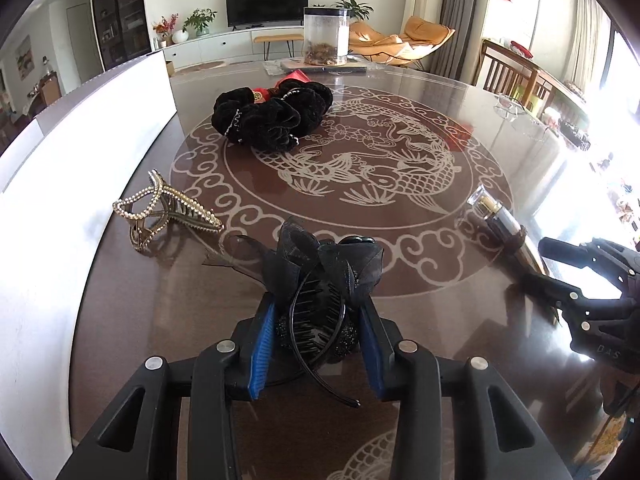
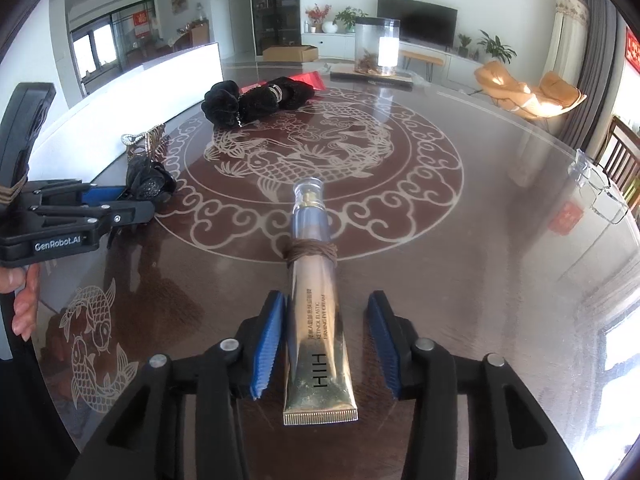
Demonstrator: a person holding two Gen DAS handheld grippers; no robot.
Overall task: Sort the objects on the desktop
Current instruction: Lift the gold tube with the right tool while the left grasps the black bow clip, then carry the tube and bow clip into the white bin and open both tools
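My left gripper has both blue pads against a black bow hair claw on the table; it also shows in the right wrist view. My right gripper is open around a gold cream tube lying on the table, left pad touching it, right pad apart. The tube also shows in the left wrist view. A gold pearl hair claw lies at the left. Black velvet scrunchies lie further back.
A white box wall runs along the table's left side. A clear plastic jar stands at the far edge on a flat board. Clear glasses lie at the right, near a red card.
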